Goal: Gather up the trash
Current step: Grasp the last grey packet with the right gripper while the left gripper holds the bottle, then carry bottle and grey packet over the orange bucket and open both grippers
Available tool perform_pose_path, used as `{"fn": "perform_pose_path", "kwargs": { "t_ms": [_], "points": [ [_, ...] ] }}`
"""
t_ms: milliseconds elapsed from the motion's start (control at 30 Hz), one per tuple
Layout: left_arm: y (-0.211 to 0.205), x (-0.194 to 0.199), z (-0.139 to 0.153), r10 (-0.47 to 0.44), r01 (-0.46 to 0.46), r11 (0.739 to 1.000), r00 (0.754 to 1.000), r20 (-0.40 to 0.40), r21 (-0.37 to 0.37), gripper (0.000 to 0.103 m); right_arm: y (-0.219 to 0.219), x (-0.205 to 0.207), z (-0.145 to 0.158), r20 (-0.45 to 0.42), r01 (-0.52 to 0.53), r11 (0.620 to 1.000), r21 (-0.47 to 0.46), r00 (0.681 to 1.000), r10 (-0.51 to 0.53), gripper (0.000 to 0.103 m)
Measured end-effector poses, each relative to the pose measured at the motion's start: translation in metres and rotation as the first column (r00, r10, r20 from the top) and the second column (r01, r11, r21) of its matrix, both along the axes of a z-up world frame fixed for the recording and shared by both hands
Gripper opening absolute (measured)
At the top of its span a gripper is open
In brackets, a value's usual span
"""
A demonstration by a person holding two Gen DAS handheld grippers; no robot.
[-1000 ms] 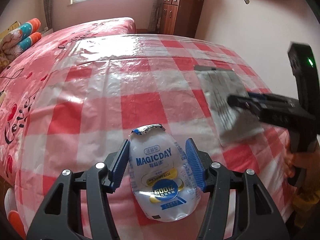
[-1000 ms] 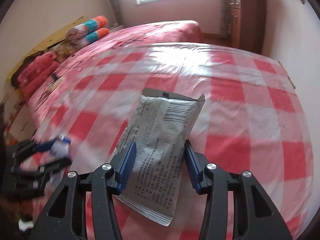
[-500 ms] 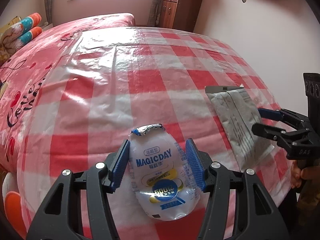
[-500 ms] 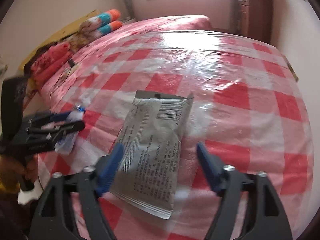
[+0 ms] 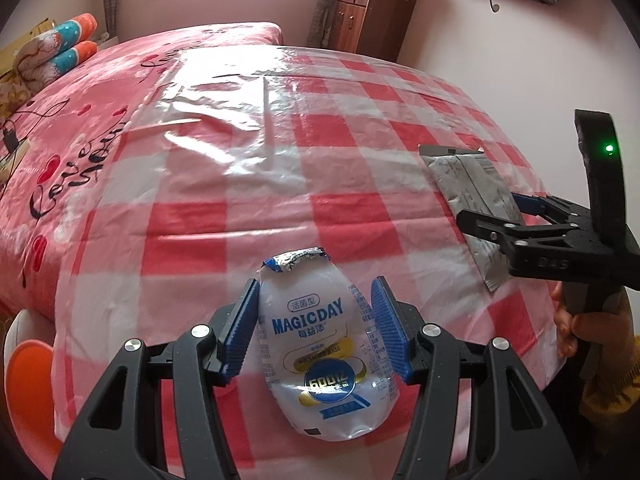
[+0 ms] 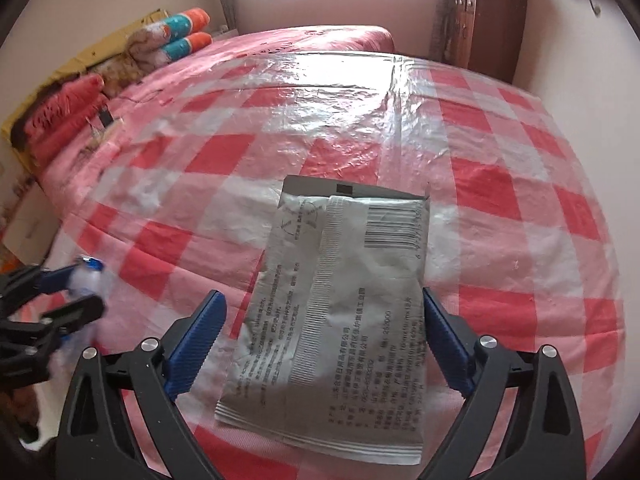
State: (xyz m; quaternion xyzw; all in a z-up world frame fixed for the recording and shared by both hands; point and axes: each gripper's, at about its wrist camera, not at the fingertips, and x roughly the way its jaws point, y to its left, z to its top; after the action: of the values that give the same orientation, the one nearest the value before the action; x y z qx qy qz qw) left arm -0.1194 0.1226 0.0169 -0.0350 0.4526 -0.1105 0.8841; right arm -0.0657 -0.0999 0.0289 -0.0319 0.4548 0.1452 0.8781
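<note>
A crushed clear plastic bottle (image 5: pixel 320 344) with a blue MAGICDAY label and foil top sits between the blue pads of my left gripper (image 5: pixel 316 328), which is shut on it above the near edge of the red-and-white checked sheet (image 5: pixel 344 136). In the right wrist view a silver packet (image 6: pixel 344 280) with a barcode lies flat on the sheet between the fingers of my right gripper (image 6: pixel 320 320). Its jaws are opening and the pads stand clear of the packet. In the left wrist view the right gripper (image 5: pixel 488 210) reaches in from the right over the packet (image 5: pixel 468 180).
The checked plastic sheet covers the foot of a pink bed (image 5: pixel 80 128). Rolled blankets (image 5: pixel 60 52) lie at the far left, and a wooden cabinet (image 5: pixel 372 16) stands at the back. An orange and white object (image 5: pixel 28 380) sits below the bed's near left edge. A hand (image 5: pixel 572 328) grips the right tool.
My right gripper's jaws have spread off the silver packet, which now rests on the sheet. Both views have drawn back toward the bed's near edge. The left gripper still holds the bottle.
</note>
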Motion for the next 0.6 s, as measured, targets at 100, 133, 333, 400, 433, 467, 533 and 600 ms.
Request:
{"fn": "perform_pose_path", "kwargs": {
  "t_ms": [100, 133, 333, 400, 433, 467, 533, 600],
  "points": [
    [0.006, -0.006, -0.001, 0.007, -0.007, 1.0, 1.0, -0.002, -0.008, 0.058, 0.007, -0.002, -0.003, 0.016, -0.007, 0.997, -0.075, 1.0, 0.008, 0.09],
    [0.007, -0.008, 0.0, 0.007, -0.007, 1.0, 1.0, -0.002, -0.009, 0.058, 0.007, -0.003, -0.004, 0.018, -0.009, 0.998, -0.067, 1.0, 0.01, 0.086],
    [0.013, -0.019, 0.0, 0.005, -0.005, 1.0, 1.0, -0.002, -0.02, 0.058, 0.005, -0.009, -0.001, 0.042, -0.014, 0.998, -0.063, 0.999, 0.016, 0.076],
    [0.015, -0.022, -0.001, 0.006, -0.006, 1.0, 1.0, -0.003, -0.025, 0.058, 0.005, -0.014, 0.0, 0.044, -0.016, 0.998, -0.053, 0.999, 0.018, 0.075],
    [0.016, -0.023, -0.001, 0.006, -0.006, 1.0, 1.0, -0.002, -0.028, 0.058, 0.005, -0.016, 0.001, 0.044, -0.018, 0.999, -0.05, 0.999, 0.02, 0.075],
    [0.016, -0.025, 0.0, 0.006, -0.006, 0.999, 1.0, -0.001, -0.031, 0.058, 0.006, -0.018, 0.001, 0.044, -0.019, 0.999, -0.048, 0.999, 0.021, 0.074],
    [0.016, -0.025, 0.0, 0.004, -0.004, 0.999, 1.0, 0.001, -0.035, 0.058, 0.007, -0.022, 0.003, 0.045, -0.021, 0.999, -0.04, 0.999, 0.023, 0.073],
    [0.016, -0.027, 0.002, 0.003, -0.003, 0.999, 1.0, 0.007, -0.037, 0.058, 0.008, -0.027, 0.005, 0.051, -0.019, 0.999, -0.035, 0.998, 0.021, 0.073]
  ]
}}
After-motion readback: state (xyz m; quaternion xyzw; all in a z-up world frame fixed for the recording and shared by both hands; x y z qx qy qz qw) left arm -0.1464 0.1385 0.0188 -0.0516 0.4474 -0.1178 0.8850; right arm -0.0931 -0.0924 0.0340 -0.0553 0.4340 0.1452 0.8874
